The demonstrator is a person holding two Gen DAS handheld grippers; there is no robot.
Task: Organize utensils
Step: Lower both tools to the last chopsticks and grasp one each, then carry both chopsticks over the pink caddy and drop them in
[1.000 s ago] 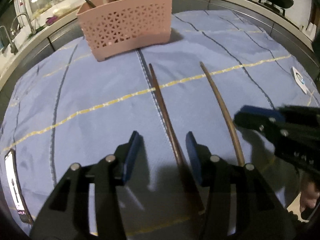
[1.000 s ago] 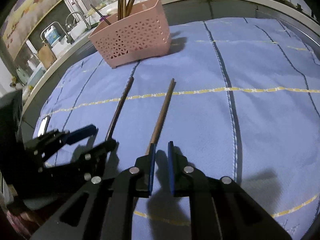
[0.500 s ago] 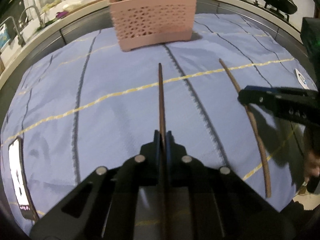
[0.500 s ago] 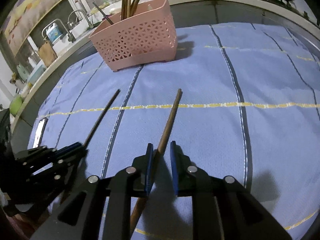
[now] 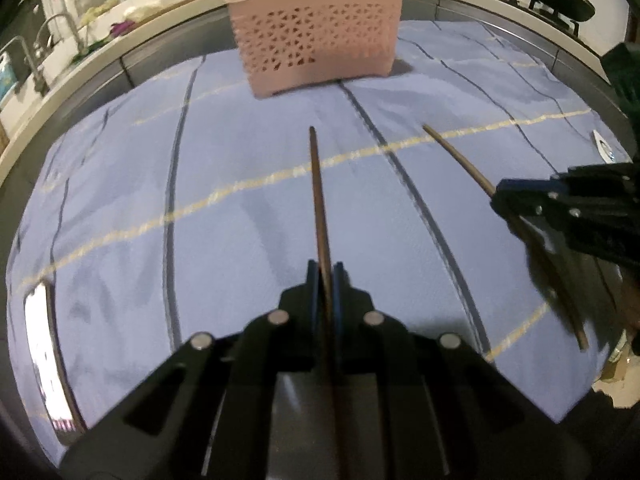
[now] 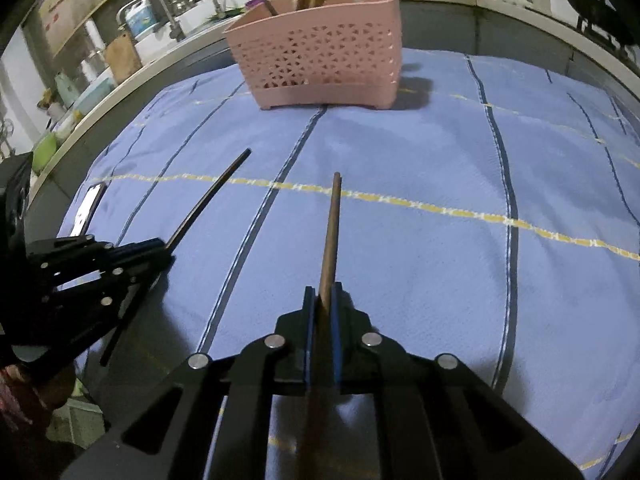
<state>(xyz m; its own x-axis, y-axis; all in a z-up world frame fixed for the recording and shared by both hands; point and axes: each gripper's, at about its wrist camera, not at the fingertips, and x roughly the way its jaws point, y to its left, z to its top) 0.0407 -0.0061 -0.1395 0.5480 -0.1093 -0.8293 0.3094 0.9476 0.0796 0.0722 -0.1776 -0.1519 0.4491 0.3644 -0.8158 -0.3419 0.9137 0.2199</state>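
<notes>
- Only the right wrist view shows a bottle [image 6: 138, 20] at upper left.
- Each gripper, left [image 5: 327, 276] and right [image 6: 322, 300], clenches one chopstick [image 5: 318, 192] [image 6: 331, 232], its long axis pointing up-frame toward the basket [image 5: 316, 28].

Bare blue cloth [image 5: 248, 208] lies open up to the pink basket [image 5: 316, 32].

Each gripper, the left gripper [image 5: 327, 276] and the right gripper [image 6: 322, 300], is built from matte black angular linkage arms with triangular cut-outs, joined by round silver pivot screws. Flat blue pads [image 6: 337, 328] are fitted to the inner faces of the black fingers. In the right wrist view, small silver screws are seen on the side plates of the left gripper [image 6: 160, 250].
</notes>
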